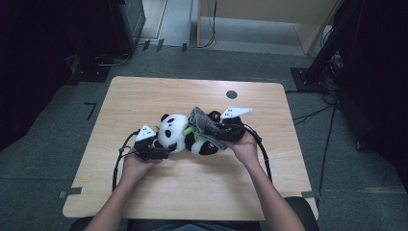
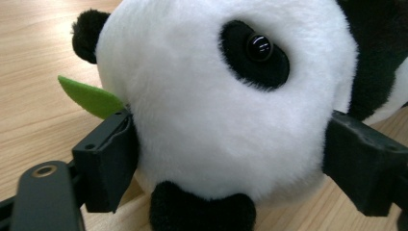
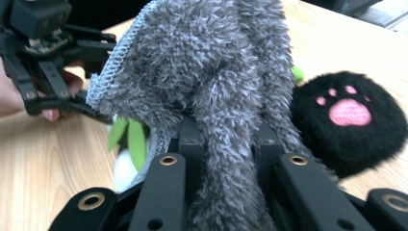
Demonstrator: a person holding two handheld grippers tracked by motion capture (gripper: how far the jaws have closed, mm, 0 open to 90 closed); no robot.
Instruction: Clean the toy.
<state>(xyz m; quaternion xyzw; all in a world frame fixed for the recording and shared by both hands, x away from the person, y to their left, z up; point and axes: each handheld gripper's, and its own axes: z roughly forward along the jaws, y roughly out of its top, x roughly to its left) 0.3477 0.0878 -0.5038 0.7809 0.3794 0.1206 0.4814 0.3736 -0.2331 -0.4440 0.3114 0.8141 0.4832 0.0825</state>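
A black-and-white panda plush (image 1: 173, 132) lies on its side in the middle of the wooden table (image 1: 192, 192). My left gripper (image 1: 162, 150) clasps its white head (image 2: 216, 106), one jaw pressed into each side. A green felt leaf (image 2: 89, 96) sticks out by the left jaw. Over the panda's body lies a grey fuzzy cloth (image 1: 203, 121). My right gripper (image 3: 228, 144) is shut on a fold of this cloth (image 3: 207, 72), which bunches up between the jaws. One black foot with a pink paw print (image 3: 349, 120) shows to the right of the cloth. The left gripper (image 3: 43, 57) appears beyond it.
A small dark round cap (image 1: 231, 94) sits in the tabletop near the far edge. Cables (image 1: 263, 149) trail from both grippers toward the person. Bare wood lies all round the plush. Dark equipment and a black stand (image 1: 327, 43) are on the floor beyond.
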